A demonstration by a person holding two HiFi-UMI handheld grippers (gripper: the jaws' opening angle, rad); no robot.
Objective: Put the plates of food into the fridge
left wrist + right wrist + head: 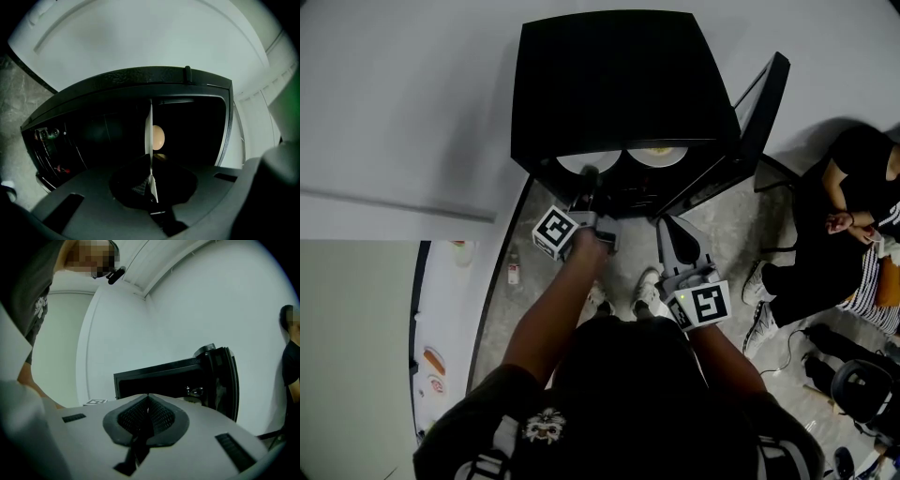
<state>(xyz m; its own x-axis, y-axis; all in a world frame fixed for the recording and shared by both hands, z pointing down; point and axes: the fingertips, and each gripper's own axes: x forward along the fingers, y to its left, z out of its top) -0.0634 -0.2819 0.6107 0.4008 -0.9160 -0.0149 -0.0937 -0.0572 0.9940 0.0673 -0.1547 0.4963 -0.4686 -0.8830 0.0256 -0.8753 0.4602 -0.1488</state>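
A black mini fridge (pixel 619 84) stands with its door (pixel 761 103) swung open to the right. My left gripper (pixel 587 180) is shut on the rim of a white plate (pixel 586 161) at the fridge opening. In the left gripper view that plate (pixel 149 136) shows edge-on with a pale egg-like food (pixel 158 137) on it, in front of the dark fridge interior (pixel 103 131), pinched in the left gripper (pixel 151 187). A second plate of food (pixel 657 155) lies inside beside it. My right gripper (pixel 668 227) hangs lower and to the right, shut and empty (pixel 148 404).
A person in black (pixel 844 216) sits close to the right of the fridge door. A wheeled chair base (pixel 862 384) stands at the lower right. A white counter (pixel 450 309) with a small bottle (pixel 514 272) and packets runs along the left. White wall lies behind the fridge.
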